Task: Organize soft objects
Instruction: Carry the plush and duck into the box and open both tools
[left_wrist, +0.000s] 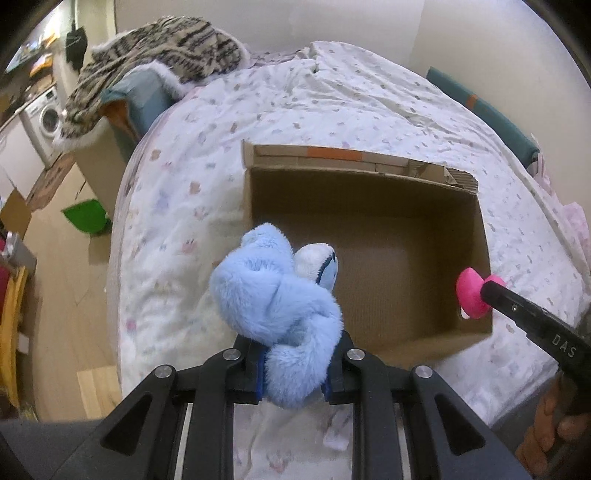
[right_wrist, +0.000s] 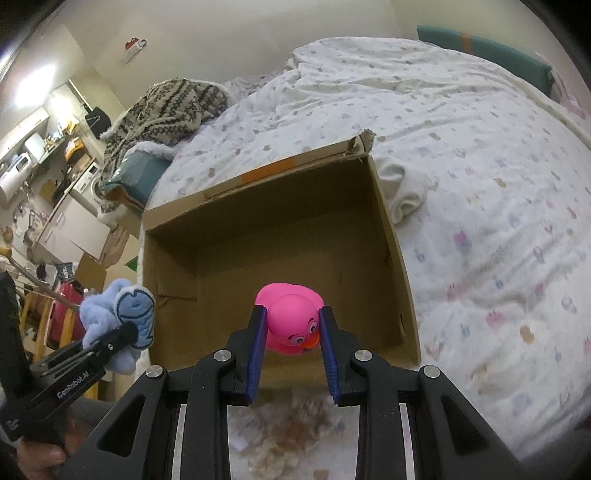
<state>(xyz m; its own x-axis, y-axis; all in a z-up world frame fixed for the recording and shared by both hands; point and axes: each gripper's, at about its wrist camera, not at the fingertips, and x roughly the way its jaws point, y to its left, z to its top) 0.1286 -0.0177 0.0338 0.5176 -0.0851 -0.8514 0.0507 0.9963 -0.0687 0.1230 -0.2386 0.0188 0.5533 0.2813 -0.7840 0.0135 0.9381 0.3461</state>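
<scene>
An open brown cardboard box lies on the bed, with nothing seen inside. My left gripper is shut on a fluffy light-blue plush toy, held above the box's near left corner; it also shows in the right wrist view. My right gripper is shut on a pink rubber duck, held over the box's near edge. The duck shows at the box's right wall in the left wrist view.
The box rests on a white patterned duvet. A striped knit blanket drapes over a teal box at the bed's far left. A green bin and cardboard stand on the wooden floor at left.
</scene>
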